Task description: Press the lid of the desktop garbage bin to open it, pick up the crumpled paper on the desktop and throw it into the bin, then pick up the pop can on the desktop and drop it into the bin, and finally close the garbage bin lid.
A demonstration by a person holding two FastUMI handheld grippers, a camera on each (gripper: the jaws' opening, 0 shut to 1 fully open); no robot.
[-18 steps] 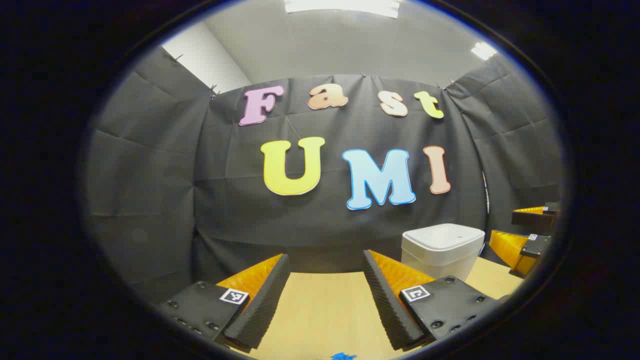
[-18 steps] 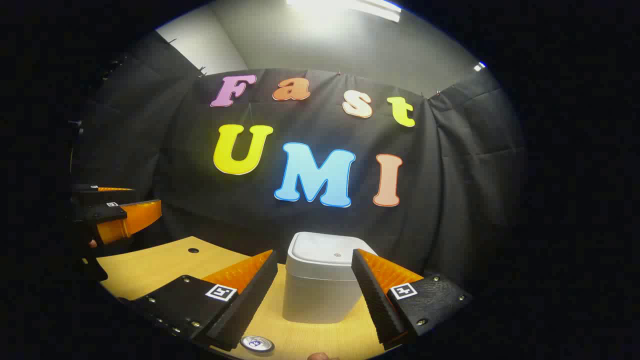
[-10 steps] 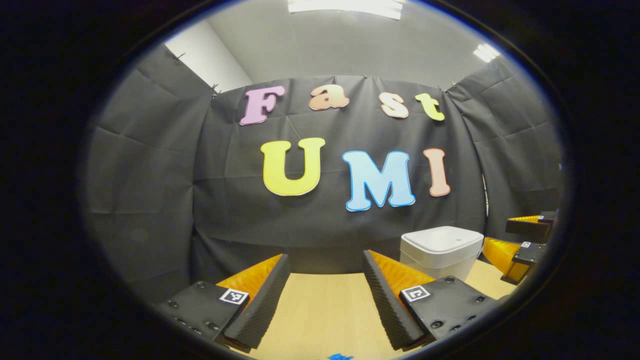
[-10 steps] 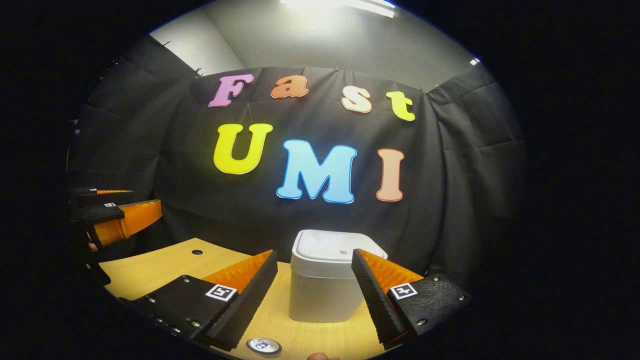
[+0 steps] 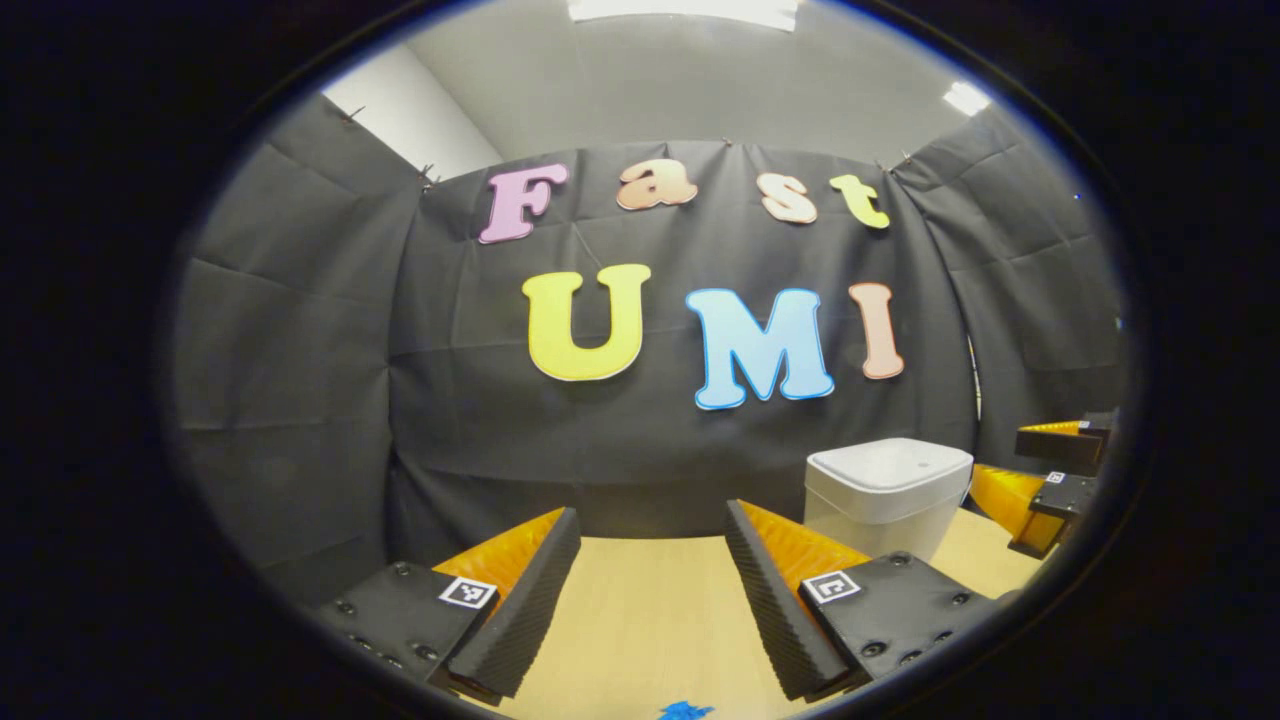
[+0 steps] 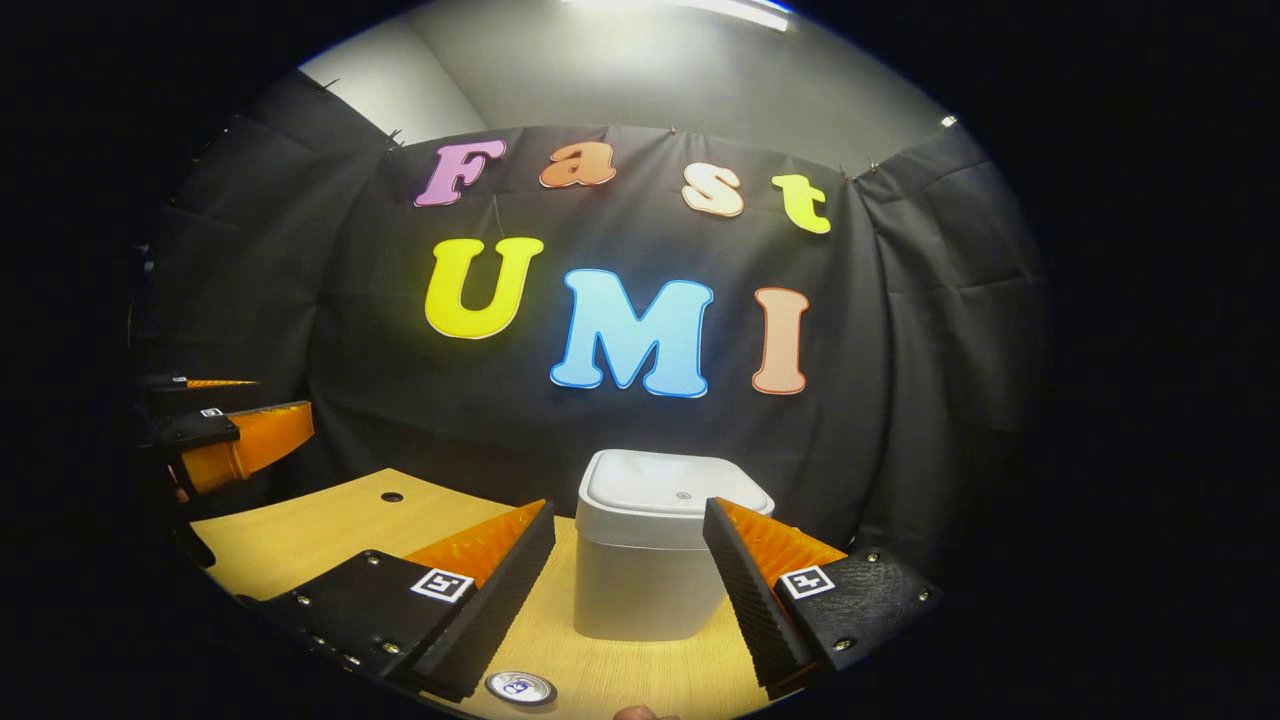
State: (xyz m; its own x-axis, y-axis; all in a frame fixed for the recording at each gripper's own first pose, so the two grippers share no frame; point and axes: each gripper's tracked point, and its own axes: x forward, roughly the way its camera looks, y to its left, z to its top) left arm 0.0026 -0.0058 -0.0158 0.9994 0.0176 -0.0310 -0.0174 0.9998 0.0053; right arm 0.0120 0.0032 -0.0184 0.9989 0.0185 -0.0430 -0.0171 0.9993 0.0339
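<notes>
A wooden table point(image 6: 330, 525) spreads ahead and to the left, with a small dark hole point(image 6: 392, 496) in its top near the far edge. A ceiling light point(image 5: 683, 10) glows overhead, and a blue scrap point(image 5: 685, 711) lies on the table low at the near edge.

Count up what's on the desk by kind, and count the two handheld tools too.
Garbage bin: 1, lid closed
Pop can: 1, top showing
Blue scrap: 1, too cropped to identify
Tools: 2, left tool and right tool, both open
Total: 5
</notes>
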